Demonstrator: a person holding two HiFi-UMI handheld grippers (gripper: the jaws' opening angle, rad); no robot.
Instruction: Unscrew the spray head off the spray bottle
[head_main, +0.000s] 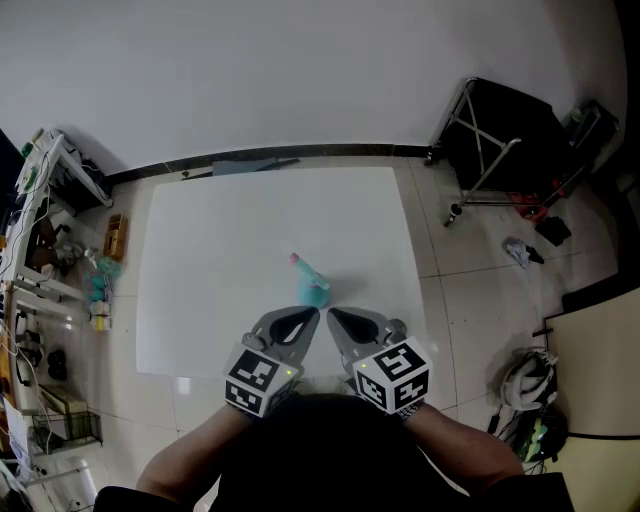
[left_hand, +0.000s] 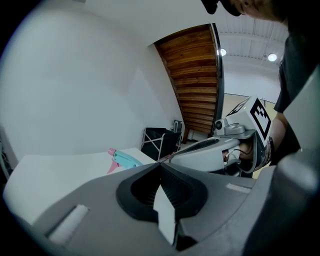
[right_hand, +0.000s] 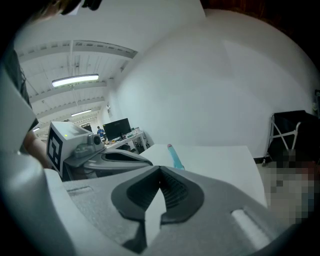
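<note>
While both pairs of jaws were pressed together with nothing between them, the left gripper (head_main: 313, 314) and the right gripper (head_main: 331, 314) were held side by side over the near edge of the white tabletop (head_main: 240, 230), tips angled toward each other and almost meeting. Just beyond the tips, the teal bottle (head_main: 313, 288) was laid on its side near the middle of that edge. Its pink spray head (head_main: 297, 261) was turned toward the far edge. It was touched by neither gripper. A black cart (head_main: 505, 140) was seen beyond the far right corner.
</note>
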